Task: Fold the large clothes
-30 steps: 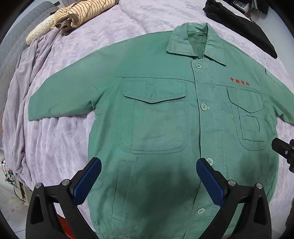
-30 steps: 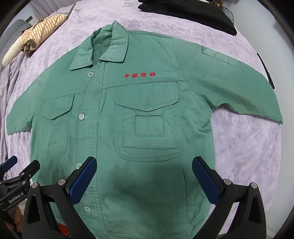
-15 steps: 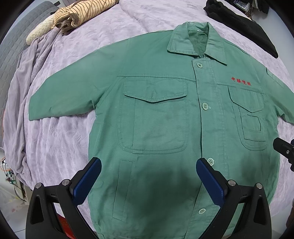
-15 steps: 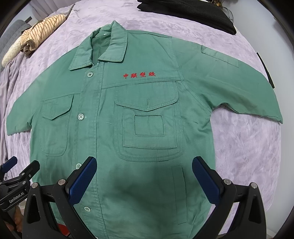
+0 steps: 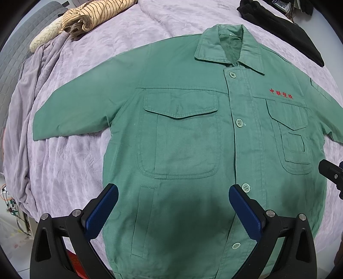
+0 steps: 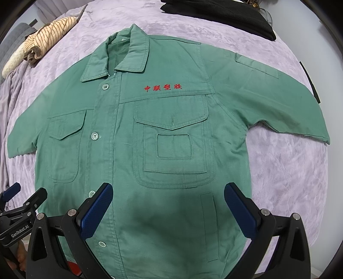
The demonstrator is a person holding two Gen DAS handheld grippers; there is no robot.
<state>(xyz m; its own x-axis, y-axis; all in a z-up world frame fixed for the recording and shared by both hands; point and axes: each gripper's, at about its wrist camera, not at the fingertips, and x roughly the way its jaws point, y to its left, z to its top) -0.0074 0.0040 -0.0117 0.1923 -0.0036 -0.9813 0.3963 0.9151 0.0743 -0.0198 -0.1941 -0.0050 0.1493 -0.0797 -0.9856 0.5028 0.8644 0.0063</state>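
Green jacket [image 5: 193, 150] spread flat, buttoned, across purple bedspread [image 5: 64, 167], collar toward far edge. Left gripper [image 5: 173, 206] and right gripper [image 6: 168, 203] released, jaws wide, above hem, apart from fabric.

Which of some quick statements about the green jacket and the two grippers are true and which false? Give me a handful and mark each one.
1. The green jacket lies spread flat, front up, on the purple blanket. True.
2. The left gripper is clamped on the hem. False: its jaws stand open, holding nothing.
3. Red embroidered characters sit above a chest pocket. True.
4. The right gripper holds a sleeve. False: it is open and empty.
5. The striped garment lies on the jacket. False: it lies apart, near the blanket's far corner.
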